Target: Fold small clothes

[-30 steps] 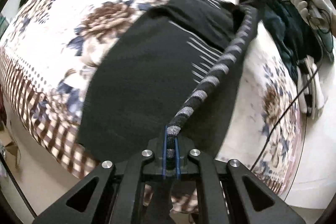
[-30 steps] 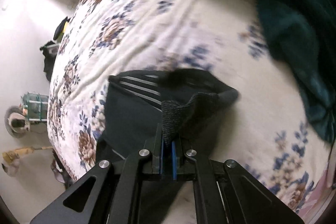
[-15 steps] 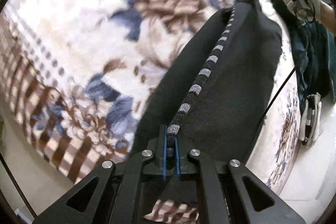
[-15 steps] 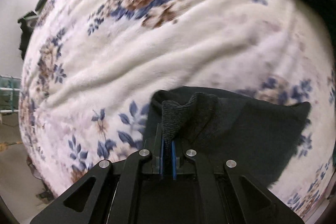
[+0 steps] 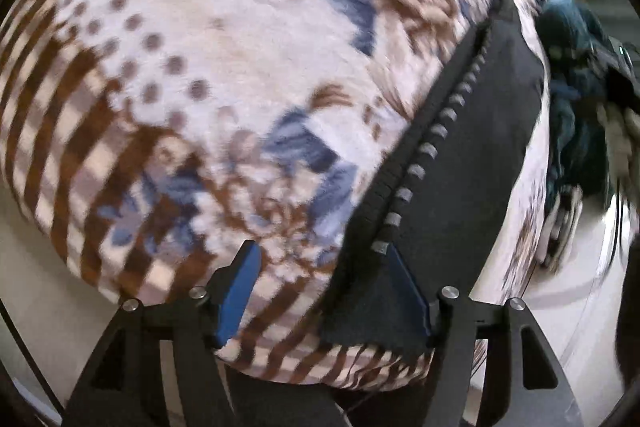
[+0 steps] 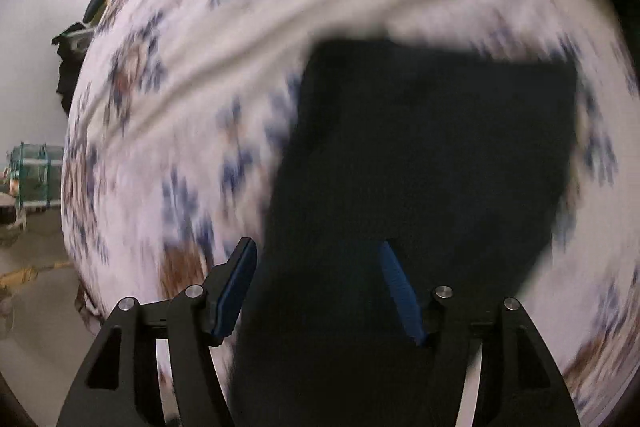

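Note:
A black garment (image 5: 460, 163) with a grey-striped band along its edge lies folded flat on the floral blanket (image 5: 224, 75). My left gripper (image 5: 320, 267) is open, its right finger over the garment's near corner and its left finger over the blanket. In the right wrist view the same black garment (image 6: 420, 155) lies flat as a dark rectangle. My right gripper (image 6: 318, 267) is open just above its near end. Both views are blurred by motion.
A teal garment (image 5: 568, 75) lies heaped at the far right of the bed. A small striped folded item (image 5: 560, 227) lies beside it. Dark items (image 6: 76, 43) sit beyond the bed's far left edge. The floor (image 6: 36, 291) shows at left.
Both grippers were shut on the garment's edge and carried it over; now both have opened and let go. The garment lies folded on the blanket.

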A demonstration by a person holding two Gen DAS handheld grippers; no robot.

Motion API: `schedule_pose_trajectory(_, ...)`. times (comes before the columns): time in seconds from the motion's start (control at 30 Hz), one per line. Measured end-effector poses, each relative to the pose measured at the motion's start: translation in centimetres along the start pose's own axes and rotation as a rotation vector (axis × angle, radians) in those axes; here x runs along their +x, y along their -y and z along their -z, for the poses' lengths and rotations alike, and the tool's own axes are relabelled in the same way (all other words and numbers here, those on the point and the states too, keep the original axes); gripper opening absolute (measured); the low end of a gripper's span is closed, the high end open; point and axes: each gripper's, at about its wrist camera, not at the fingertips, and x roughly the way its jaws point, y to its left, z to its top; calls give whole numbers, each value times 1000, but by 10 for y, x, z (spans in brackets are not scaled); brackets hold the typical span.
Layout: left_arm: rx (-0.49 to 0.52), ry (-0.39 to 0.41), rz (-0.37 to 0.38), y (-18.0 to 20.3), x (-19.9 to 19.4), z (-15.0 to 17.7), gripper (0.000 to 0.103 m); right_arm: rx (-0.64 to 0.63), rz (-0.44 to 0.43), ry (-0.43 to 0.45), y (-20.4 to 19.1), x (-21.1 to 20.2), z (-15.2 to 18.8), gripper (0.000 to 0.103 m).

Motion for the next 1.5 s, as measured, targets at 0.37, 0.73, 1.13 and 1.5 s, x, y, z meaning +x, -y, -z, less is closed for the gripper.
schedule_pose_trajectory(0.37,248,-17,-163,52,37,20,6,315,-75,-219,96,63,295,67)
schedule_pose_trajectory(0.73,454,-2,-328,73,11,21,4,457,-222,-82,86,79,401,7)
schedule_pose_trajectory(1.13,311,119,-6,128,-59,-77,67,379,-185,-28,123,17,370,63)
schedule_pose_trajectory(1.5,548,116,27,279,40,-269,65,553,-201,179,203,-23,210,63)
